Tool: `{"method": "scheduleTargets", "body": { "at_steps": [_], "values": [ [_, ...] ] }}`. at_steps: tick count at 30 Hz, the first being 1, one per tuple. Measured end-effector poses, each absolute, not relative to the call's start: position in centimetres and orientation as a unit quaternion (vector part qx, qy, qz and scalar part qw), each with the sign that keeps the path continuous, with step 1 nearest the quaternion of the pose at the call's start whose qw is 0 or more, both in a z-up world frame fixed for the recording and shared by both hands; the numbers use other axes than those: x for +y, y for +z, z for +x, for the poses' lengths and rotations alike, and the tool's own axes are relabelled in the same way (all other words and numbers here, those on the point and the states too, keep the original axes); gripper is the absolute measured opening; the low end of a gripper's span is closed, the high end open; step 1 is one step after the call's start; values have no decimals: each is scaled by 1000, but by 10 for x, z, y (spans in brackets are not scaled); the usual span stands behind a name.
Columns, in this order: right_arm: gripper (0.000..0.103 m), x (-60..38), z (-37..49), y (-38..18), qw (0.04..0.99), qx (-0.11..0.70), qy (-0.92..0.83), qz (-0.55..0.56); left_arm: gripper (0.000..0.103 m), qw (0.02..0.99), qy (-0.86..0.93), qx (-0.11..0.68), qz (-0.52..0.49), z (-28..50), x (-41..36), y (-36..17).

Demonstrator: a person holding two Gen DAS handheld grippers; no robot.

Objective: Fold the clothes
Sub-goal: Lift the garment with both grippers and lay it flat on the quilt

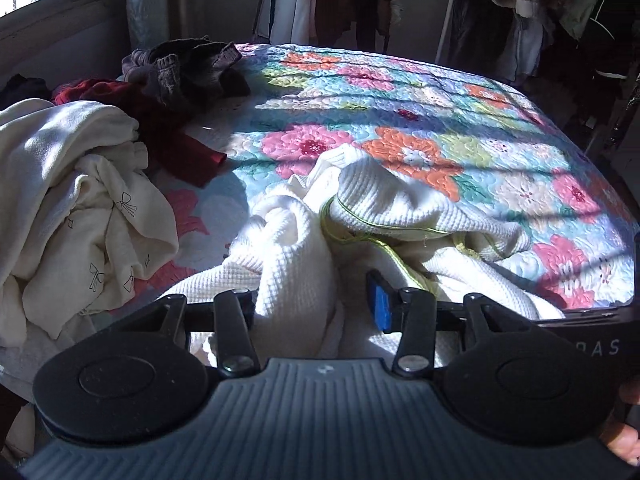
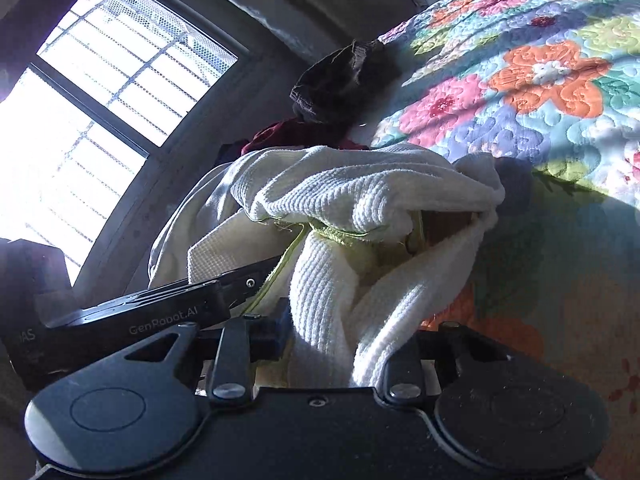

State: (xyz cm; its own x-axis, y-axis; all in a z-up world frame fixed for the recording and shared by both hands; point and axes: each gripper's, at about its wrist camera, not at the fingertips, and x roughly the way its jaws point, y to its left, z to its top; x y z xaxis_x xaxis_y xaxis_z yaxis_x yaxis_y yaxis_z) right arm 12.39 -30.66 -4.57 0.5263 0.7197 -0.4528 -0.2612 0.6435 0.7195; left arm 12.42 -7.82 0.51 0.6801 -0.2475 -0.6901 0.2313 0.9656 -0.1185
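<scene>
White waffle-knit garment [image 1: 400, 204], trimmed with a thin yellow-green edge: it lies bunched on the near part of the bed, over the floral quilt [image 1: 420, 120], and part of it rises into both grippers. No container is in view; the quilt is the only surface that bears the clothes.

Other items on the quilt, as I read them from the left wrist view:
- A cream garment with small bow prints [image 1: 80, 208], heaped at the left, beside the waffle-knit garment.
- A dark red garment [image 1: 160, 120] behind the cream one, one end reaching out onto the quilt.
- A dark brown garment [image 1: 192, 68] at the far left corner of the bed.
- Hanging clothes [image 1: 540, 0] on a rack beyond the bed, and a window [image 2: 100, 100] on the left wall.

Left gripper [image 1: 316, 300]: I see a thick fold of the waffle-knit cloth standing between its fingers. The blue pad [image 1: 380, 308] on one finger shows, with a little space between it and the fold; the other finger is hidden by cloth. I cannot tell whether the pads press on the fabric.

Right gripper [image 2: 332, 344]: its jaws are partly closed, with a bundled fold of the same garment filling the gap between them and hanging up from it. I read this as a grip on the cloth. The left gripper's body lies just beside it in the right wrist view.
</scene>
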Motion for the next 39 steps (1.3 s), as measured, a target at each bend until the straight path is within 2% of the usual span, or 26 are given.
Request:
{"method": "scheduleTargets", "body": {
  "at_steps": [9, 29, 35, 39],
  "values": [
    [32, -353, 131, -12, 855, 345, 261, 286, 43, 925, -172, 339, 29, 147, -147, 37],
    [24, -497, 142, 51, 910, 255, 158, 287, 43, 894, -319, 314, -1, 214, -305, 101],
    [24, -544, 129, 84, 928, 206, 122, 286, 44, 882, -383, 275, -23, 217, -355, 142],
    [24, -562, 118, 108, 947, 182, 82, 251, 43, 883, -408, 230, 18, 197, -403, 163]
  ]
}}
